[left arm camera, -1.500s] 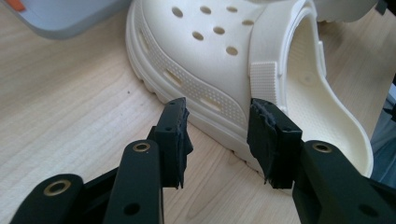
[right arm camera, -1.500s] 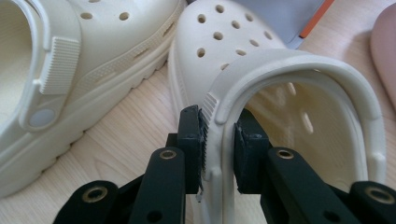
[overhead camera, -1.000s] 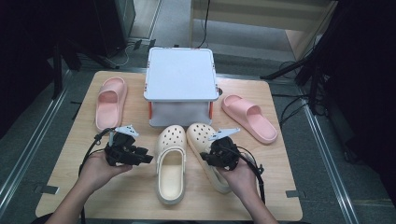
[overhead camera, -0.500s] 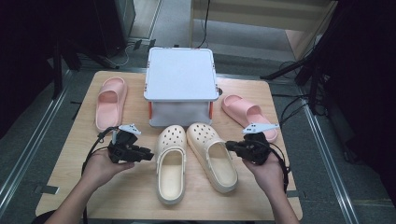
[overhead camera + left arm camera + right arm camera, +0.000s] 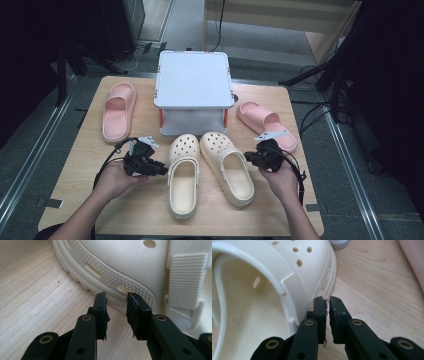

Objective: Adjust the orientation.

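Box (image 5: 193, 80): white, lidded, at the back middle of the wooden table (image 5: 150, 215); every place below is given from it
Left clog (image 5: 182, 175): cream, on the table just in front of the box and a little to its left, toe toward the box
Right clog (image 5: 227, 167): cream, beside the left clog, in front of the box and a little to its right, toe near the box, heel angled outward
Left gripper (image 5: 161, 170): in front of the box and to its left, at the outer side of the left clog; its jaws stand a little apart with nothing between them, and they have just been closing; in the left gripper view the tips (image 5: 116, 298) sit just at the clog's dotted side rim (image 5: 110, 275), and contact cannot be told
Right gripper (image 5: 249, 159): in front of the box and to its right, at the outer side of the right clog; its jaws are nearly together with only a thin slit and grip nothing, after having just been closing, then easing apart slightly; in the right gripper view the tips (image 5: 326, 302) are just beside the clog's sole edge (image 5: 329, 272)
Pink slides: one (image 5: 118, 110) left of the box, one (image 5: 267, 123) right of it, both apart from the clogs
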### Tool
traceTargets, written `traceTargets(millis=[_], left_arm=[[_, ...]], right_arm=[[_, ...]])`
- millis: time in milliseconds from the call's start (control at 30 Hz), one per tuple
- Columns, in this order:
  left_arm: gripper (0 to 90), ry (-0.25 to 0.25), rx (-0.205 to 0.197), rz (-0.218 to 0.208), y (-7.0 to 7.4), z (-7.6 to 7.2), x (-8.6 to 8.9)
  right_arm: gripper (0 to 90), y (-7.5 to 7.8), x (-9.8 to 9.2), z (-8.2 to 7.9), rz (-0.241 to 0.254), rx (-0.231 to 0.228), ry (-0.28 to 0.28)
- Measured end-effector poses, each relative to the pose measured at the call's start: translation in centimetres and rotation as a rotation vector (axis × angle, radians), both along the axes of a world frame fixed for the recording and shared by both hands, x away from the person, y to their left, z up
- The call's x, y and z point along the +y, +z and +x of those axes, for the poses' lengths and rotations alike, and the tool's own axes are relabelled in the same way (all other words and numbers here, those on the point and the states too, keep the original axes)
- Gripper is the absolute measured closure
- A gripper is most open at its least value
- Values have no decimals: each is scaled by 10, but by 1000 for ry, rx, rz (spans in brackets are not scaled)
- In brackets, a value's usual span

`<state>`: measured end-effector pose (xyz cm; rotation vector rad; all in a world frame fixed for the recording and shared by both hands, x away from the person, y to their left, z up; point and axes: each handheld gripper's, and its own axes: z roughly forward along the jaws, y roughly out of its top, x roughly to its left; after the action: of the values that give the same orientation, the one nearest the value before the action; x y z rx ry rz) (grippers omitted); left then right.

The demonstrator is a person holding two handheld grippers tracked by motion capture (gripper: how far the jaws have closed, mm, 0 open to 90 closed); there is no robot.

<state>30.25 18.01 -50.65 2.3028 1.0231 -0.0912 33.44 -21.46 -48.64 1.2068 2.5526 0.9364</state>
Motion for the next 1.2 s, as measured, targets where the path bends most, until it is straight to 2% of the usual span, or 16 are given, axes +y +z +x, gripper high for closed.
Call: traceTargets(millis=[100, 233, 333, 367, 433, 567, 700, 800, 900, 967, 1033, 1200], left_arm=[[690, 8, 5, -2, -1, 1, 1], [689, 17, 5, 4, -2, 2, 2], [702, 18, 19, 65, -5, 2, 0], [703, 17, 38, 65, -7, 2, -2], [719, 4, 30, 83, -7, 1, -4], [734, 3, 55, 71, -7, 2, -5], [737, -15, 55, 66, -6, 0, -8], [736, -24, 56, 56, -6, -1, -10], [737, -51, 69, 48, -8, -2, -14], [737, -64, 60, 50, -8, -3, -16], [737, -64, 76, 36, -8, -2, -16], [741, -69, 91, 17, -10, -2, -17]], right_arm=[[855, -1, 1, 0, 0, 1, 4], [868, -4, 2, 1, 8, 38, 8], [876, -5, 6, -1, -12, 25, 17], [877, -4, 7, -1, -16, 27, 22], [878, -5, 8, -2, -19, 24, 29], [878, -5, 9, -3, -13, 32, 49], [873, -4, 14, -5, -5, 38, 65], [873, -5, 16, -6, -16, 35, 79], [873, -5, 16, -6, -4, 45, 78], [874, -5, 17, -6, -4, 48, 78], [875, -6, 17, -7, -1, 52, 80], [876, -7, 15, -8, 78, 85, 79]])
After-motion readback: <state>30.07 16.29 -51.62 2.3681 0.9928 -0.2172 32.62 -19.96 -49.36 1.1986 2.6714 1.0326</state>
